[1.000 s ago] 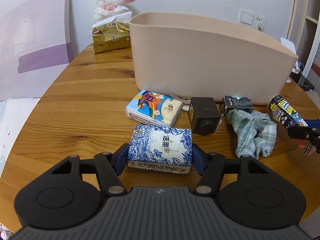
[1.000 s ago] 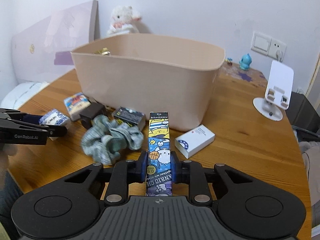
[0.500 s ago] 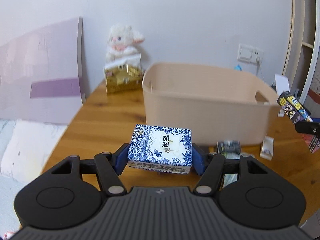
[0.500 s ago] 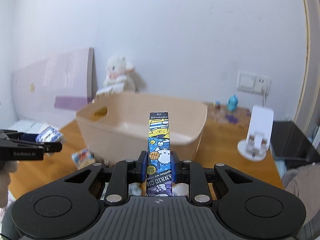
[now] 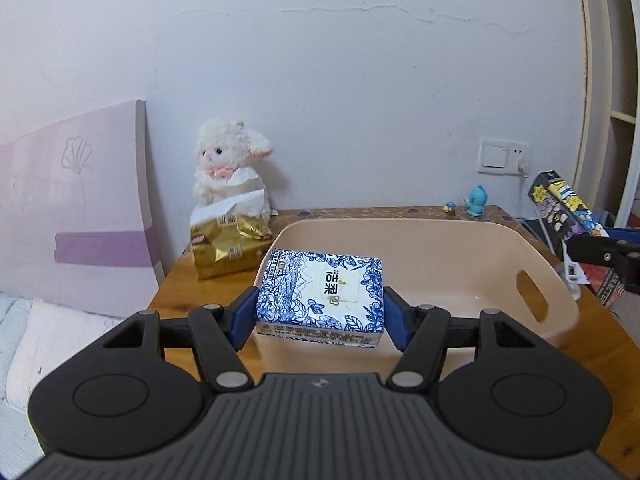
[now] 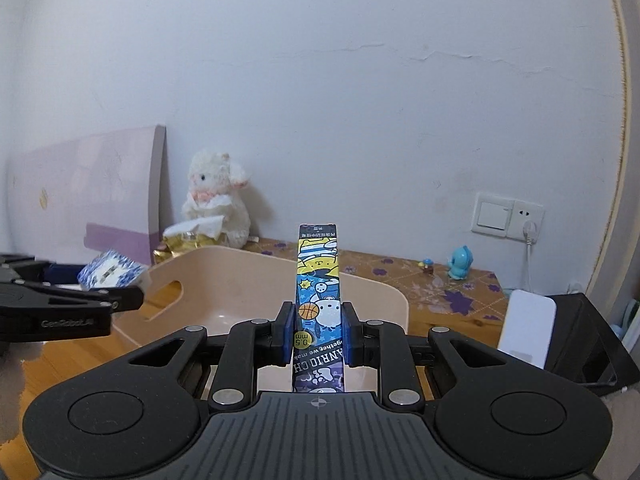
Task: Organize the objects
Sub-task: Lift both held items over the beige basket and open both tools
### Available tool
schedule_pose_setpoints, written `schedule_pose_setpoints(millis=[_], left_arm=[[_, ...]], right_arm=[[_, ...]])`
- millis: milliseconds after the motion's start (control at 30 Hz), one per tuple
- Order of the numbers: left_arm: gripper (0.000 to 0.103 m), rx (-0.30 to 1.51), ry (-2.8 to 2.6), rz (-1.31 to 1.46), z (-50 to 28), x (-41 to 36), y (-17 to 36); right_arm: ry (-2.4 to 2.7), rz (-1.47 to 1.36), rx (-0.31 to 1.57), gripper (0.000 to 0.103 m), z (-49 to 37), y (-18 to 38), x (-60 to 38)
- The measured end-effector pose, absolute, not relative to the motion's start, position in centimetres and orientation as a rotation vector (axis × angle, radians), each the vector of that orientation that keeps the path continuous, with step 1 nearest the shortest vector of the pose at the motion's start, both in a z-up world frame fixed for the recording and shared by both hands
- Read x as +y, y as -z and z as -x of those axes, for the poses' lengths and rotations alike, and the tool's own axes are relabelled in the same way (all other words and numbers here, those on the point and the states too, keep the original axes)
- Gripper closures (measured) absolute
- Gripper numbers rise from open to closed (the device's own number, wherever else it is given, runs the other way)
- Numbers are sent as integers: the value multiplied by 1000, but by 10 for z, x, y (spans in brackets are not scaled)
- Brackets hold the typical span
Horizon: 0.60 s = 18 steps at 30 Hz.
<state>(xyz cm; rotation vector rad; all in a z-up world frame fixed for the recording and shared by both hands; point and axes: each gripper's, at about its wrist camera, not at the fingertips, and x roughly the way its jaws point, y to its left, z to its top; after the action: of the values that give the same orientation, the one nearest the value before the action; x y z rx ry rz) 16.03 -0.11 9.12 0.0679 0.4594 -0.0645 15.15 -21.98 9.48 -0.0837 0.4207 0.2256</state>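
Observation:
My left gripper is shut on a blue-and-white floral tissue pack and holds it over the near left rim of the beige plastic bin. The pack also shows at the left of the right wrist view. My right gripper is shut on a tall narrow cartoon-printed box, held upright above the bin's near rim. That box also shows at the right edge of the left wrist view. The bin's inside looks bare where visible.
A white plush lamb sits behind a gold tissue pack at the table's back left. A pink board leans on the wall. A small blue figurine, wall sockets and a white phone stand are at the right.
Both grippers have lifted their objects off the table and moved up and forward, from in front of the bin to above its rim. The loose items on the table have dropped out of view.

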Motion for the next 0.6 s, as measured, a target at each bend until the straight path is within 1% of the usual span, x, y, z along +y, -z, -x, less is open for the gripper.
schedule_pose_setpoints(millis=[233,433,467,500,533,567,600], left_arm=[[37,500,40,-107,-194,-22,-83],[37,634,3,-154,-225,-28,-59],[37,655,0,-161,-229,-30,-54],[37,670,-3,-172,-231,-31,-50],[37,680,-5,-184,-233,-32,-46],[37,684,-4,-194,-233,-34,-43],[36,686,-3,-201,-232,-35,-42]], right_arm=[[-204,158,543,82,-192,-66,-201],[-183,201,657,82,-214,-40,-195],[-181,203,672,80,-215,-38,-194],[-183,196,685,70,-216,-36,-194],[-186,187,691,69,-215,-36,-195],[-189,179,690,65,-214,-37,-196],[-188,172,684,58,-212,-40,-198]])
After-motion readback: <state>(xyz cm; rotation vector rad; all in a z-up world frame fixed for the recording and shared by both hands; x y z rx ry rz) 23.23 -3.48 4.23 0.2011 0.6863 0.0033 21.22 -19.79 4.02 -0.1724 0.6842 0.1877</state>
